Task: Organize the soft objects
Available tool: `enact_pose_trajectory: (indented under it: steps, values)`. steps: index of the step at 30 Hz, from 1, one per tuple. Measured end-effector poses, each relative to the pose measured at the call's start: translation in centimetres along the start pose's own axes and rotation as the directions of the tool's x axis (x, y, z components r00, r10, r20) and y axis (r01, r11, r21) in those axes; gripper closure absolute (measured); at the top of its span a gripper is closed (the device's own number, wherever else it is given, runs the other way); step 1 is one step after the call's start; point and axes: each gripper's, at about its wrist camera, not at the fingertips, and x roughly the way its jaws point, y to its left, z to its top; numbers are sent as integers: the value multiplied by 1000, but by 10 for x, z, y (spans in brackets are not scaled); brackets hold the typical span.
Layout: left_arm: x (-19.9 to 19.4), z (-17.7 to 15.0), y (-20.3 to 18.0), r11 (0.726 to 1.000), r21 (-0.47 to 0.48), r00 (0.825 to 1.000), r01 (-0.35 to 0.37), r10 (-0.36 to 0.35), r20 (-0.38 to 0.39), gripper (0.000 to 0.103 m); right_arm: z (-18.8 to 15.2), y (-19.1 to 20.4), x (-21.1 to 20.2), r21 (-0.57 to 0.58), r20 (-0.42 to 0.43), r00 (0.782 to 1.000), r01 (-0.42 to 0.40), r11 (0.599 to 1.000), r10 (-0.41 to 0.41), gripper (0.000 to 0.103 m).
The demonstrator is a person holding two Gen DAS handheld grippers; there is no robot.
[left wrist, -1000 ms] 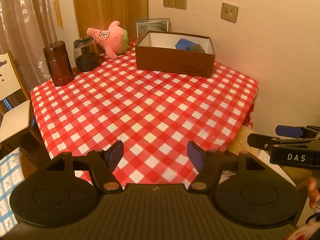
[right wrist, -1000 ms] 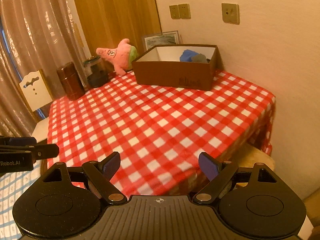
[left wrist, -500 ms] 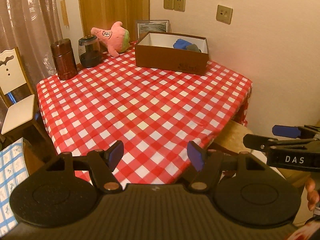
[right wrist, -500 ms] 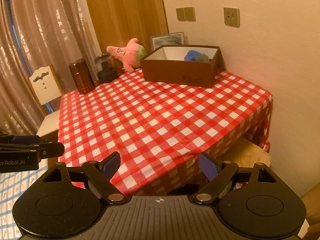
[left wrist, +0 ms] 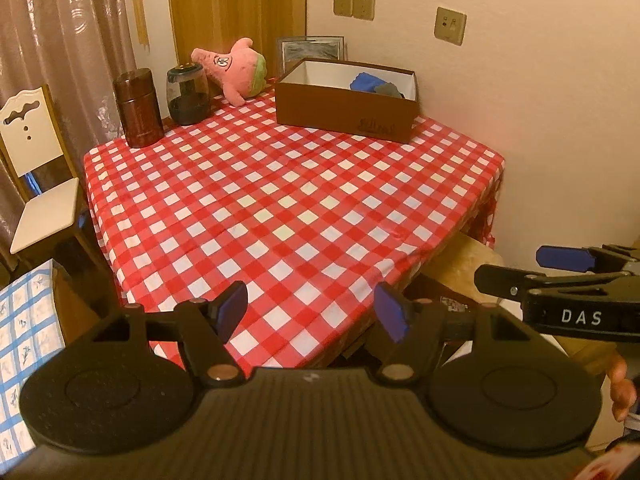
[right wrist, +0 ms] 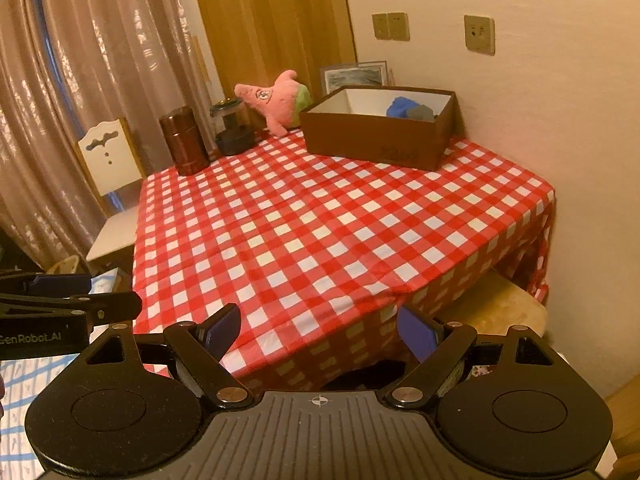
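Pink plush sits at the table's far edge, just left of the brown box, which already holds blue and grey soft bits. A brown canister and dark jar stand along the far left edge. Both the left gripper and right gripper hover off the near edge, jaws spread, holding nothing.

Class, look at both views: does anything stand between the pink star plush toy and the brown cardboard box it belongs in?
Nothing visible does. The pink star plush toy lies just left of the brown cardboard box, with only red checked tablecloth between them.
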Motion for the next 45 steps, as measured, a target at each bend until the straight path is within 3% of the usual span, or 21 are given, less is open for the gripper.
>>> enact_pose_trajectory:
  steps: [45]
  values:
    - [0, 0, -8, 1000, 12, 1000, 11, -11, 2, 35, -3, -1, -2, -4, -4, 1000, 5, 1000, -5, 18]
